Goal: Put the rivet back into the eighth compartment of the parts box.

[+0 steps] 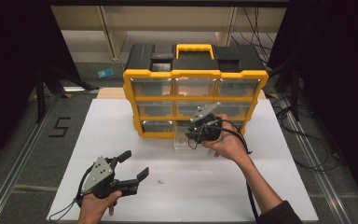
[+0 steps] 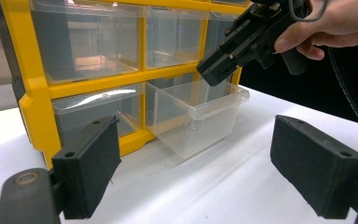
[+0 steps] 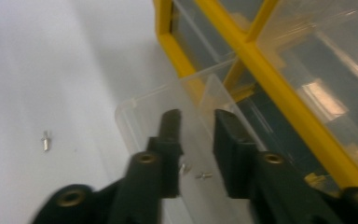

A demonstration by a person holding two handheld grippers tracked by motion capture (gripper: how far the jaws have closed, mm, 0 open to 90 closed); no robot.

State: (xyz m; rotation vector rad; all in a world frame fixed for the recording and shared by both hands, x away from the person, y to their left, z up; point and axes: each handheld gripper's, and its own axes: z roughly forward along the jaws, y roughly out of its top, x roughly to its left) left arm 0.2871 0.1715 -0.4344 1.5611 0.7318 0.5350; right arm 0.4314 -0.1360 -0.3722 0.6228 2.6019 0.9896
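Note:
A yellow and black organizer [image 1: 195,73] with clear drawers stands at the back of the white table. Its bottom middle drawer [image 1: 181,143] [image 2: 196,122] [image 3: 131,111] is pulled out onto the table. My right gripper [image 1: 194,135] [image 2: 210,74] [image 3: 196,117] hangs over that drawer, pointing down into it, its jaws a little apart with nothing between them. Small screws [image 3: 203,176] lie on the drawer's floor below the jaws. One loose screw [image 1: 159,181] [image 3: 45,140] lies on the table. My left gripper [image 1: 137,163] [image 2: 196,172] rests open at the front left.
The white board [image 1: 261,186] covers the table top, with a bare patch between the two hands. The organizer's other drawers [image 2: 88,42] are pushed in. Cables [image 1: 307,140] trail on the floor to the right, and a metal rail [image 1: 23,154] runs along the left.

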